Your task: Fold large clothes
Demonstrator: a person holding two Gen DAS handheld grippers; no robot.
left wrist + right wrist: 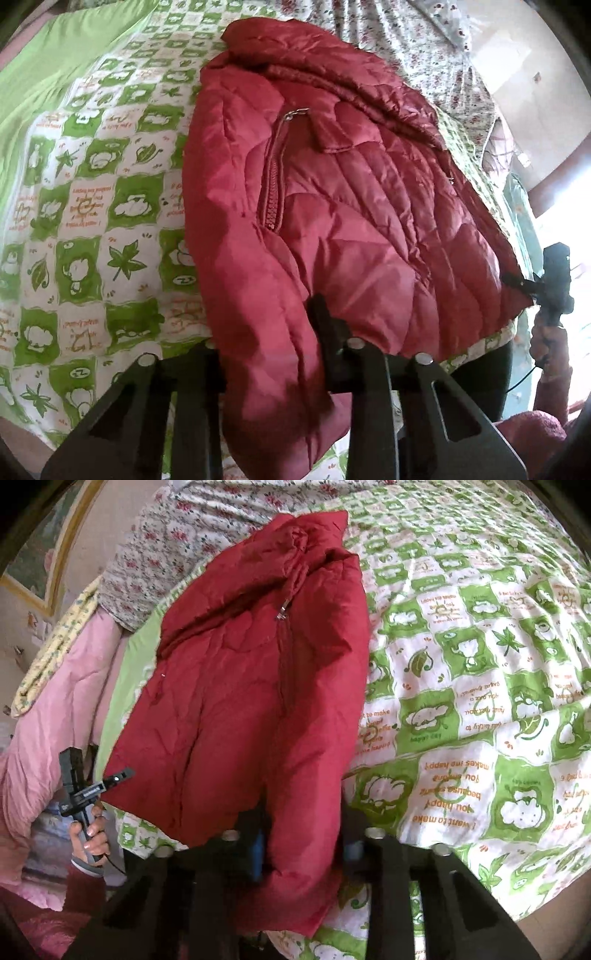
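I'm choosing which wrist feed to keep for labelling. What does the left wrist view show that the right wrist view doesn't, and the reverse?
Only the left wrist view: the right gripper from outside, pinching the jacket's hem corner, a bright window area behind it, and a plain green fabric at top left.

Only the right wrist view: the left gripper from outside at the other hem corner, the hand holding it, a pink quilt and a framed picture.

Both: the red puffer jacket with its zipper, the green-and-white checked sheet and the floral cover.
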